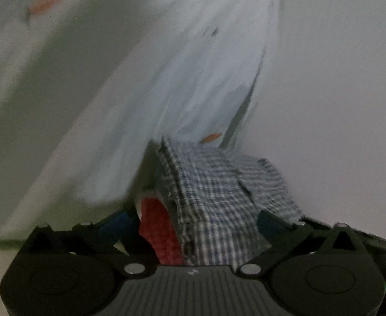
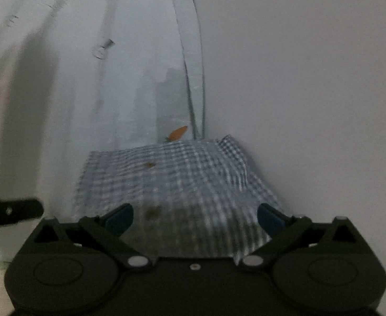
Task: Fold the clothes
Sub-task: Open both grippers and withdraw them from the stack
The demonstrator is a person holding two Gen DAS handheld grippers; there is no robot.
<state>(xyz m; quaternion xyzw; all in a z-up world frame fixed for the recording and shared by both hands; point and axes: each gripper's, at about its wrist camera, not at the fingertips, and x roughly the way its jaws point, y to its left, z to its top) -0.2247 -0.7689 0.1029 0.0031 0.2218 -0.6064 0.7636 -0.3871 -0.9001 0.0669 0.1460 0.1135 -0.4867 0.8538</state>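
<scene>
Black, with blue pads at its fingertips, the left gripper (image 1: 193, 220) fills the bottom of the left wrist view, its jaws spread wide and pressing on nothing. Between the two fingers rises a folded blue-and-white checked cotton garment (image 1: 219, 192), its stacked edges turned toward the camera; the right blue pad (image 1: 270, 222) stands just beside the cloth. A red textured piece of fabric (image 1: 158, 231) shows at the garment's left side, near the left pad. Behind lies a pale blue-white sheet (image 1: 193, 79) printed with small orange marks (image 1: 211, 138). The picture is blurred.

From the right wrist view, the right gripper (image 2: 195, 217) is likewise black with blue pads, jaws wide apart and holding nothing. The same checked garment lies flat on the pale sheet just ahead of and between the fingers, a corner turned up at its far right (image 2: 229, 144). A small brown spot (image 2: 150, 165) sits on the cloth. At the left edge, a black part of the other gripper (image 2: 11, 210) reaches in.
</scene>
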